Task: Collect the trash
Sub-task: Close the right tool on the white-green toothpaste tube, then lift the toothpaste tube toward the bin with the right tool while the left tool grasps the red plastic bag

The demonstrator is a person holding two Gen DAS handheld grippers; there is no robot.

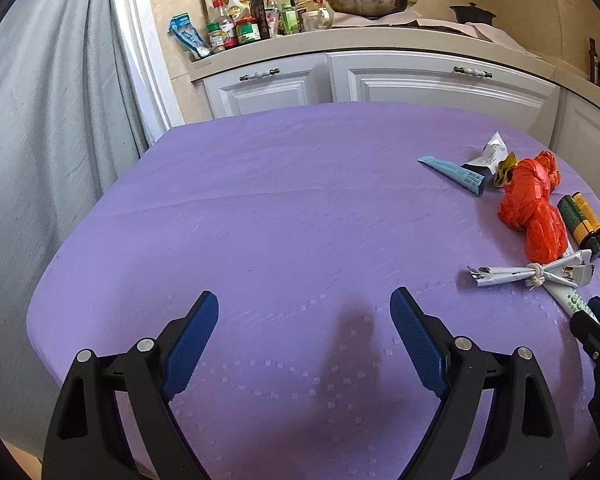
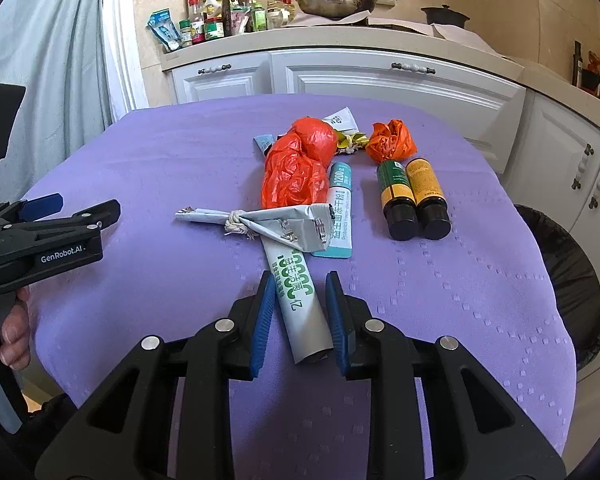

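Observation:
Trash lies on the purple table (image 2: 140, 152). A white-and-green sachet (image 2: 300, 304) lies between the blue pads of my right gripper (image 2: 300, 300), whose jaws are narrowly open around it with small gaps. Beyond it lie a crumpled silver wrapper tied with string (image 2: 260, 220), a teal stick pack (image 2: 340, 212), an orange plastic bag (image 2: 296, 168), a smaller orange wad (image 2: 392, 142) and two small bottles (image 2: 414, 200). My left gripper (image 1: 304, 312) is wide open and empty over bare cloth, left of the trash pile (image 1: 532, 208).
A black-lined bin (image 2: 568, 280) stands at the table's right edge. White cabinets (image 2: 380, 76) and a counter with bottles and a pan (image 2: 332, 2) are behind. A grey curtain (image 1: 40, 120) hangs on the left.

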